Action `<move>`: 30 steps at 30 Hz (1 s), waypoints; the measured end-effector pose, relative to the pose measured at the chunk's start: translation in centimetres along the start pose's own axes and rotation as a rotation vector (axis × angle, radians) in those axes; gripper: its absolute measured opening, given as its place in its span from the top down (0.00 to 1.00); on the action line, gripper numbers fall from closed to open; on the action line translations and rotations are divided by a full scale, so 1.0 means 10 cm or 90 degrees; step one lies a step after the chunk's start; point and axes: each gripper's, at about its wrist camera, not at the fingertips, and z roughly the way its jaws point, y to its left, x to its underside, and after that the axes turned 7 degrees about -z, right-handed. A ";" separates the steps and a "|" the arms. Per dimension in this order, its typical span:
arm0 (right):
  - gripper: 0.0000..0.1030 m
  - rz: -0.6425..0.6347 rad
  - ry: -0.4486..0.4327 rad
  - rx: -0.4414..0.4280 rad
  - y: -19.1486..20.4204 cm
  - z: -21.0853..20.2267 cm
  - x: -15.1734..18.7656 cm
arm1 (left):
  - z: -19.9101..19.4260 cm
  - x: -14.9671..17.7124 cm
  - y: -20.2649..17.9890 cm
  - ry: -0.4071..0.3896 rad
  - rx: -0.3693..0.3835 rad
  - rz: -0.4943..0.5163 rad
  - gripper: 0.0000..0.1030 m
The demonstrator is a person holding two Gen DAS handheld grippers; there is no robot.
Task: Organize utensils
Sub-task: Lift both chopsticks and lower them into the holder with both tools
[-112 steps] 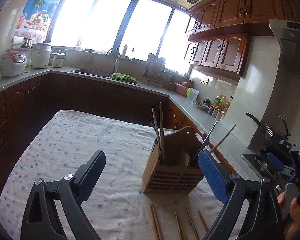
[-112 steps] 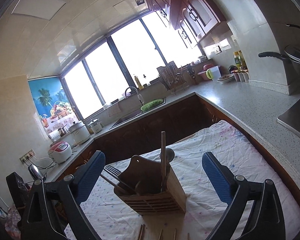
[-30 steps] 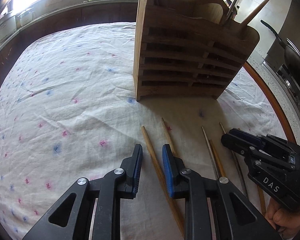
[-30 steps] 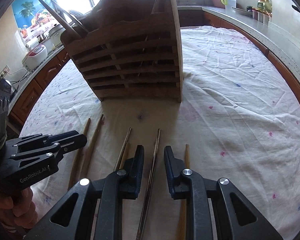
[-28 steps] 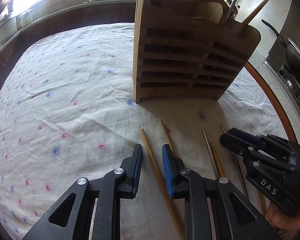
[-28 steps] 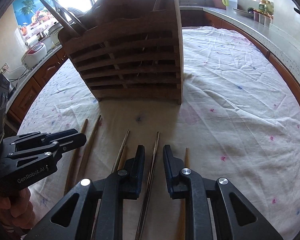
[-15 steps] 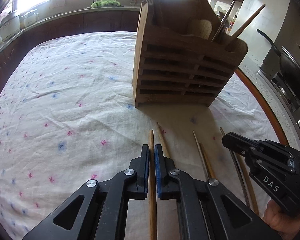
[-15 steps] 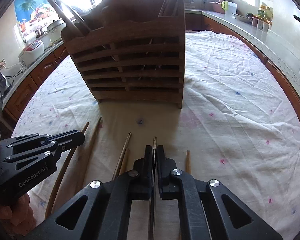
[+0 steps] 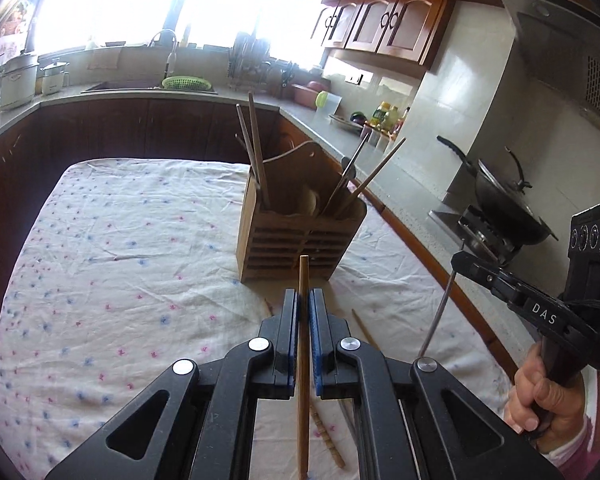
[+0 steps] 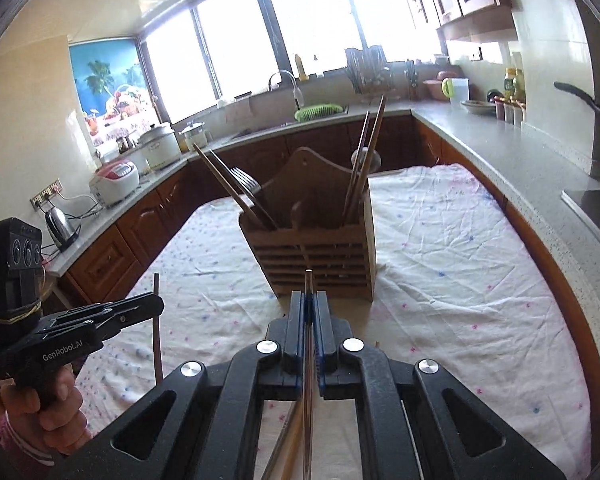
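A slatted wooden utensil holder (image 9: 296, 236) stands on the cloth-covered table (image 9: 112, 264), with chopsticks and utensils upright in it; it also shows in the right wrist view (image 10: 320, 248). My left gripper (image 9: 304, 300) is shut on a wooden chopstick (image 9: 303, 344), lifted above the table in front of the holder. My right gripper (image 10: 309, 300) is shut on a thin metal chopstick (image 10: 309, 360), also lifted. The right gripper with its metal chopstick shows at the right of the left wrist view (image 9: 440, 312). Loose chopsticks (image 9: 324, 432) lie on the cloth below.
Kitchen counters (image 10: 520, 160) run around the table, with a sink, rice cookers (image 10: 116, 180) and a kettle at left. A wok on the stove (image 9: 504, 200) is at right. The table's wooden edge (image 10: 560, 280) curves close on the right.
Both grippers closed on chopsticks and rose from the cloth, tilting up so the holder now sits farther ahead. The held chopsticks came up off the table.
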 end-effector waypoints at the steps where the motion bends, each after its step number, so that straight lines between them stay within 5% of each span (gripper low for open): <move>1: 0.96 -0.001 -0.011 0.002 0.00 -0.08 -0.03 | -0.08 0.00 0.00 -0.008 0.004 0.000 0.96; 12: 0.96 0.005 -0.070 0.007 -0.05 -0.37 -0.31 | -0.51 -0.01 -0.03 -0.066 0.015 0.013 0.96; 30: 0.96 0.003 -0.112 0.013 -0.13 -0.40 -0.62 | -0.37 -0.42 -0.17 -0.134 0.012 0.032 0.96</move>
